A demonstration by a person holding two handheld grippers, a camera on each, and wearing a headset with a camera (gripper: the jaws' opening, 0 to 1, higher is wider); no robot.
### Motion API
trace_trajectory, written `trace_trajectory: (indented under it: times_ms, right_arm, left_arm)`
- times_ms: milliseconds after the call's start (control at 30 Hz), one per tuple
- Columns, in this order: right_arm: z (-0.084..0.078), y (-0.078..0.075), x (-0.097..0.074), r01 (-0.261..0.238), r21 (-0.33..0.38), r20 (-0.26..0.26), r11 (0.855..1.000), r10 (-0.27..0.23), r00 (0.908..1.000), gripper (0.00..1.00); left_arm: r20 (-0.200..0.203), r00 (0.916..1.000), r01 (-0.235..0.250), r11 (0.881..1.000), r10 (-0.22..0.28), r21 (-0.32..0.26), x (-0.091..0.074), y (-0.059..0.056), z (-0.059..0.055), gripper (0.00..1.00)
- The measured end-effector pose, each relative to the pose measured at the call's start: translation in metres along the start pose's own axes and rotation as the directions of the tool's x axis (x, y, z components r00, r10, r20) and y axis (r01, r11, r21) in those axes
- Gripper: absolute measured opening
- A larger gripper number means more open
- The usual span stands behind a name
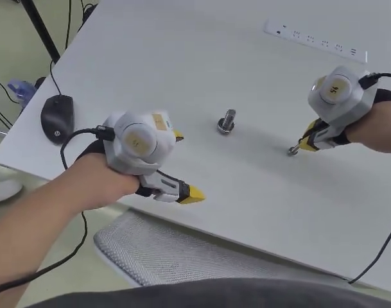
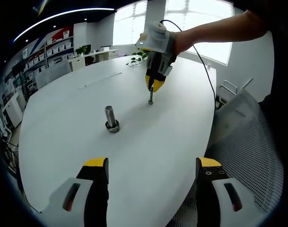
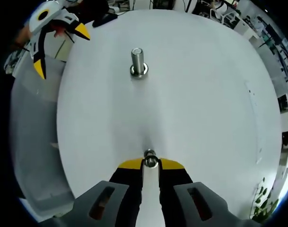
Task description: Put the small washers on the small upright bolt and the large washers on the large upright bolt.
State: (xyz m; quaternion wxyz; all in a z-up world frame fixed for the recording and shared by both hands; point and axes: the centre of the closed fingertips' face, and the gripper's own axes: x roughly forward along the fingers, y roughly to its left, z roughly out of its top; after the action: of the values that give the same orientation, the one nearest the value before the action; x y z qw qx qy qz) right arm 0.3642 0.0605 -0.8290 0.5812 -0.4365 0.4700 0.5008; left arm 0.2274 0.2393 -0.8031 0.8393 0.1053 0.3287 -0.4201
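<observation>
The large upright bolt stands mid-table with washers around its base, also in the left gripper view and the right gripper view. The small upright bolt stands to its right. My right gripper points down at the small bolt's top, its jaws shut on a small ring that looks like a small washer. From the left gripper view, the right gripper sits directly over the small bolt. My left gripper hangs open at the table's near edge, nothing between its jaws.
A black mouse lies at the table's left edge. A white power strip lies at the far side. A grey mesh chair stands below the near table edge, under the left gripper. The white table stretches bare around both bolts.
</observation>
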Motion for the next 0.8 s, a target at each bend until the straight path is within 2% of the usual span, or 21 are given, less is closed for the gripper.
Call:
trace_trajectory:
  times_ms: [567, 800]
  right_arm:
    - [-0.001, 0.005, 0.029, -0.020, -0.016, -0.023, 1.000, 0.020, 0.9995, 0.13]
    - [-0.001, 0.004, 0.032, -0.028, -0.023, -0.030, 0.999, 0.027, 0.9992, 0.13]
  left_arm:
    - [-0.019, 0.9998, 0.000, 1.000, -0.001, -0.013, -0.002, -0.002, -0.007, 0.74]
    - [-0.025, 0.9997, 0.005, 1.000, -0.006, -0.013, 0.000, -0.002, -0.007, 0.74]
